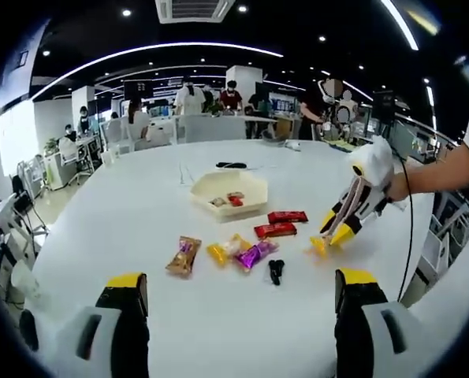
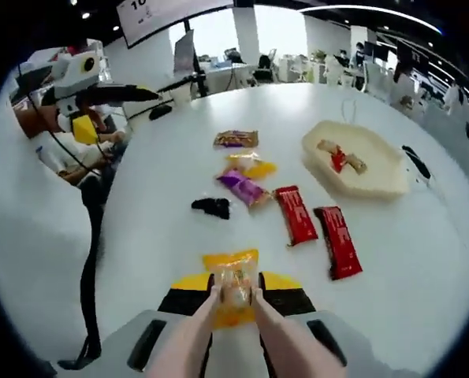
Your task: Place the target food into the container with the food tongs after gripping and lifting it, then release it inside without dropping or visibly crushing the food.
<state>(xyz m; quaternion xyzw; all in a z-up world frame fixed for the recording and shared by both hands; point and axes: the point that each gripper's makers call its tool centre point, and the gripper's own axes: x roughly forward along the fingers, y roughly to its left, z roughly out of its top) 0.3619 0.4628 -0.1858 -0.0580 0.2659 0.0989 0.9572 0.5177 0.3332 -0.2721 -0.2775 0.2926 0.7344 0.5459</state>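
— Yellow, the packet we hold: it sits between the pink tong tips of the right gripper, and they are closed on its two sides. It is low over the white table.

— Yes, we see it also in the left gripper view, where the right gripper comes in from the right with a person's hand behind it, and the yellow packet is at its tips, close to the table.

— Where is the container?

— We see the beige tray well apart from the packet, further on the table. Small food pieces, one of them red, already lie inside it.

— And between them?

— Two red bars lie side by side, near the tray. Beside them are a purple packet, another yellow packet and a brown packet. A small black object lies just beside the purple one.

— The left gripper?

— Its jaws are wide apart at the bottom of its own view and hold nothing; the left gripper is above the table edge.
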